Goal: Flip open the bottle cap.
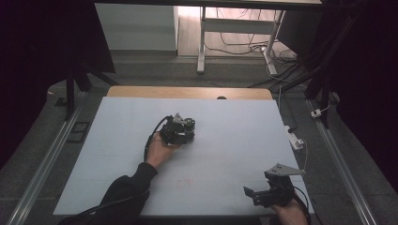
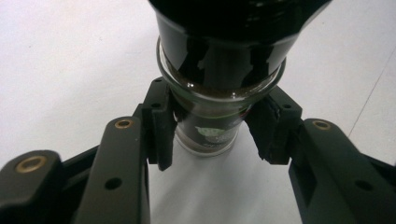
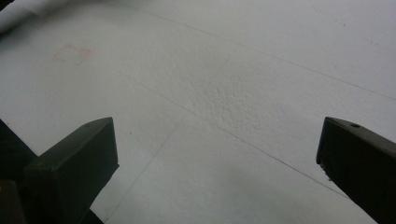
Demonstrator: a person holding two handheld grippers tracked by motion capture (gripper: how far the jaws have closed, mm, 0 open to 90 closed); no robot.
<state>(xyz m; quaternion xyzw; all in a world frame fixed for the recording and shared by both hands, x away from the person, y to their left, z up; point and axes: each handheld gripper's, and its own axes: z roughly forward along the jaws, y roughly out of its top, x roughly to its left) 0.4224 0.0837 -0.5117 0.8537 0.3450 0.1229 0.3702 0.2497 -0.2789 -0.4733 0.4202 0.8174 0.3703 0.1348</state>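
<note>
A small glass jar (image 2: pixel 212 133) with dark contents and a wide black cap (image 2: pixel 224 42) stands between the pads of my left gripper (image 2: pixel 217 126), which is shut on its glass body just below the rim. In the high view that left gripper (image 1: pixel 184 131) rests near the middle of the white board (image 1: pixel 234 126), with the jar (image 1: pixel 188 124) at its far end and a hand behind it. My right gripper (image 1: pixel 249 193) sits at the board's near right corner. Its jaws stand wide apart in the right gripper view (image 3: pixel 217 154), with bare white surface between them.
A faint red square mark (image 1: pixel 185 180) lies on the board near the front. A white plug block (image 1: pixel 294 139) with a cable sits at the right edge. A wooden strip (image 1: pixel 187 92) borders the far side, with desk legs and cables beyond it.
</note>
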